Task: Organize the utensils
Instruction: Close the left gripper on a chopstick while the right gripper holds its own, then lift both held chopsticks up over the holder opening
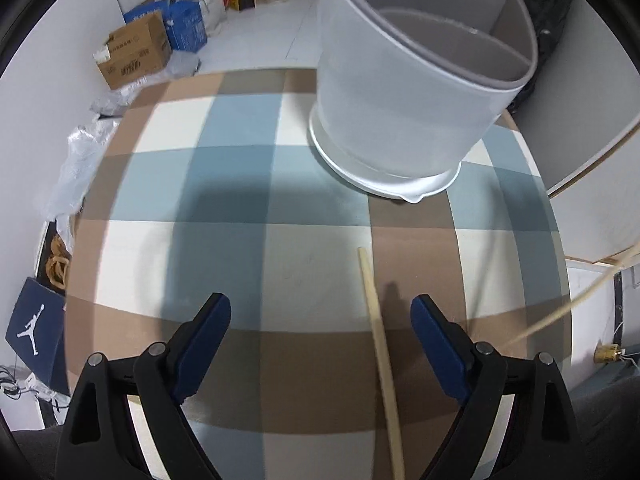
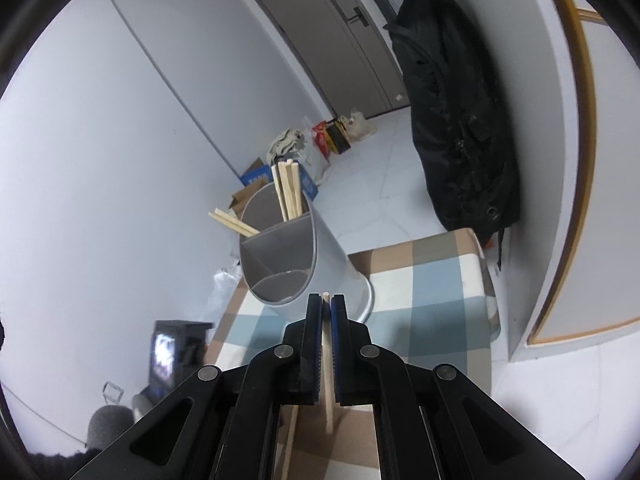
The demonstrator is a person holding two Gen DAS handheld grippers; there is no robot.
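Observation:
A grey divided utensil holder [image 1: 404,92] stands on the checked tablecloth [image 1: 224,184] at the far right. In the right wrist view the holder [image 2: 308,256] has several wooden chopsticks [image 2: 289,190] in its far compartment. My left gripper [image 1: 320,316] is open low over the cloth, with a loose wooden chopstick [image 1: 380,356] lying between its fingers, nearer the right one. My right gripper [image 2: 326,304] is shut on a wooden chopstick [image 2: 328,360], held above the table just short of the holder. That chopstick also shows at the right edge of the left wrist view [image 1: 568,308].
Cardboard boxes [image 1: 136,52] and bags [image 1: 188,24] sit on the floor beyond the table. A Jordan bag [image 1: 36,332] and plastic wrap [image 1: 80,160] lie left of it. A black coat [image 2: 456,120] hangs by the wall at the table's far right. A door [image 2: 332,40] is behind.

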